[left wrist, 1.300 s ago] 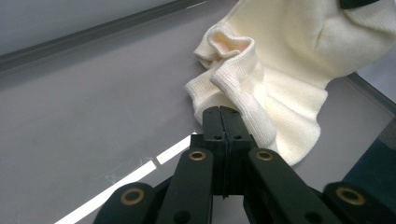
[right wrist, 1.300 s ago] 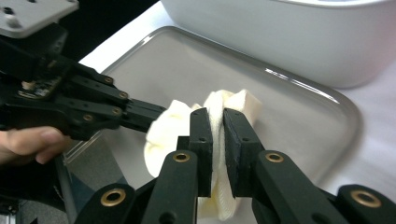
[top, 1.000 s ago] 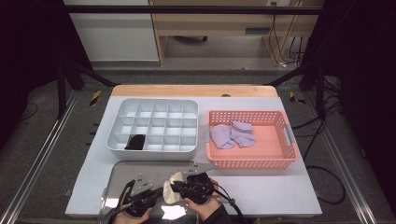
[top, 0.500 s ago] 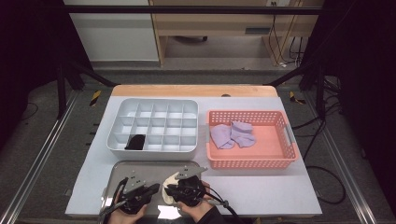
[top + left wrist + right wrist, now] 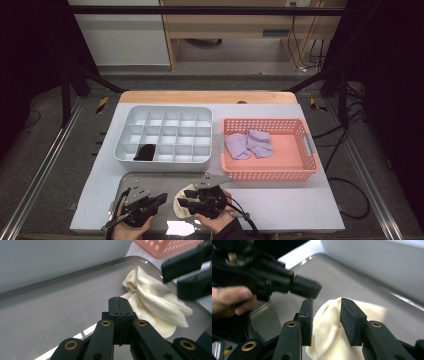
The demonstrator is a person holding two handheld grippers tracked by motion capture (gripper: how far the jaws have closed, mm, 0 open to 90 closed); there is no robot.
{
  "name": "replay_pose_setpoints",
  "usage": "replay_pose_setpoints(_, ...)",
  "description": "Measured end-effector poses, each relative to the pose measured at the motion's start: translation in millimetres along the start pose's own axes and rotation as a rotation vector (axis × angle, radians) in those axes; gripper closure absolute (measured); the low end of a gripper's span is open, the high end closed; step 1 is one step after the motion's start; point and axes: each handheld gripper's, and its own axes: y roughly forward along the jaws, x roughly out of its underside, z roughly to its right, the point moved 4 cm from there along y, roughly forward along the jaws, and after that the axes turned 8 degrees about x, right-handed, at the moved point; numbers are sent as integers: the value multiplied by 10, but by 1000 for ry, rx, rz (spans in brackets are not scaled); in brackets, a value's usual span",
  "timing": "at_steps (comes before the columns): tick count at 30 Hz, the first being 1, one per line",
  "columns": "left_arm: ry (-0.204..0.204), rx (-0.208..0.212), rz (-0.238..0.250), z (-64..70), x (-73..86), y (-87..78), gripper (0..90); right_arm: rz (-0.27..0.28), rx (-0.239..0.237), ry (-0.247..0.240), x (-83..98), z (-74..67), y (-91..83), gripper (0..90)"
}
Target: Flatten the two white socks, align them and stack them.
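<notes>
High view: at the near edge of the table, 2 hands are holding the 2 grippers over a grey metal tray (image 5: 131, 178). The left gripper (image 5: 161, 198) is sitting clenched with nothing in it; in the left gripper view its jaws are meeting flush, with bare tray beneath them and the cream sock just beyond their tips to the right. The right gripper (image 5: 181, 202) is pointing left toward the left one, with a cream sock (image 5: 186, 198) lying crumpled on the tray under it. In the right gripper view its jaws have just been opening and are now standing apart, the sock (image 5: 332, 337) bulging up between them without the pads (image 5: 348, 320) pressing on it, so it is released.

Beyond the tray, a white divided organizer box (image 5: 165, 134) is sitting on the white table mat (image 5: 300, 200), with 1 black sock (image 5: 146, 152) tucked in a near-left compartment. To its right, an orange plastic basket (image 5: 270, 174) is holding 2 lavender socks (image 5: 249, 144) lying against each other. Farther back, a wooden strip (image 5: 205, 96) is running along the table's far edge.
</notes>
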Motion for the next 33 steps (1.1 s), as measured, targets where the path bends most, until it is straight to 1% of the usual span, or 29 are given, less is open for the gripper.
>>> replay_pose_setpoints(2,3,5,-2,14,-2,6,893,3,15,0,-6,45,-43,694)
replay_pose_setpoints(5,5,14,-4,38,-2,13,893,-21,48,-12,47,97,-60,758)
replay_pose_setpoints(8,12,20,-20,67,19,41,893,-53,51,-16,127,113,-31,809)
replay_pose_setpoints(9,14,21,-24,79,26,59,892,-60,45,-21,147,109,-14,824)
replay_pose_setpoints(12,29,26,-57,103,59,121,893,-84,36,-39,203,69,55,853)
replay_pose_setpoints(14,33,25,-69,120,71,168,893,-98,32,-50,238,39,109,866)
replay_pose_setpoints(16,42,23,-82,121,73,188,893,-103,34,-51,257,21,154,874)
replay_pose_setpoints(18,39,23,-75,115,64,178,893,-104,34,-51,259,17,169,875)
replay_pose_setpoints(20,30,22,-56,111,44,148,893,-99,30,-48,250,25,152,865)
replay_pose_setpoints(21,31,24,-50,108,29,122,893,-94,28,-43,239,31,130,855)
replay_pose_setpoints(22,24,27,-35,110,8,98,893,-85,26,-39,223,40,102,851)
replay_pose_setpoints(24,18,45,-7,121,-60,40,893,-63,32,-32,182,78,24,844)
replay_pose_setpoints(25,27,45,4,139,-101,17,893,-50,36,-26,160,106,-23,844)
replay_pose_setpoints(27,47,55,21,202,-180,-5,893,-35,60,-13,129,169,-105,838)
replay_pose_setpoints(29,77,68,18,298,-231,20,893,-39,84,-7,130,220,-159,820)
replay_pose_setpoints(30,83,72,15,329,-239,41,893,-43,92,-1,144,236,-176,804)
replay_pose_setpoints(31,94,78,6,361,-240,75,893,-44,98,-6,156,248,-178,792)
replay_pose_setpoints(33,105,80,-22,394,-220,159,892,-52,107,0,191,249,-167,749)
